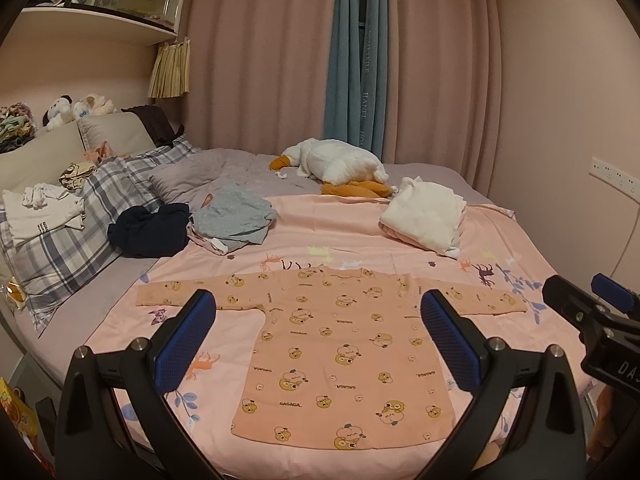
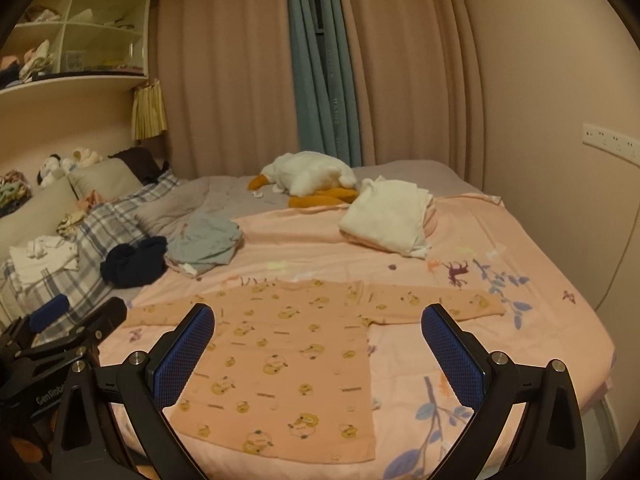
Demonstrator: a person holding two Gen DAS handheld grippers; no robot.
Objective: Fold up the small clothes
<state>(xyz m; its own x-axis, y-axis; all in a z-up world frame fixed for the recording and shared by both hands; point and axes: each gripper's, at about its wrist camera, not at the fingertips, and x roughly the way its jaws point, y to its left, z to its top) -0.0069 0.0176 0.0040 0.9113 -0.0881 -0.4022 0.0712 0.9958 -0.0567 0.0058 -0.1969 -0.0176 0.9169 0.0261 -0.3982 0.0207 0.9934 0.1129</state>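
Observation:
A small peach long-sleeved top (image 1: 336, 344) printed with cartoon faces lies flat on the pink sheet (image 1: 320, 224), both sleeves spread sideways, hem toward me. My left gripper (image 1: 318, 304) hovers open above its lower half, nothing between the blue pads. In the right wrist view the same top (image 2: 288, 352) lies ahead and slightly left, and my right gripper (image 2: 318, 316) is open and empty above it. Each gripper shows at the edge of the other's view: the right gripper (image 1: 592, 312) at the far right, the left gripper (image 2: 72, 320) at the far left.
Loose clothes lie behind the top: a grey garment (image 1: 232, 216), a dark navy one (image 1: 150, 230) and a folded white pile (image 1: 426, 212). A plush goose (image 1: 340, 164) rests near the curtains. Plaid pillows (image 1: 76, 236) with more clothing line the left side; the bed's edge runs close on the right.

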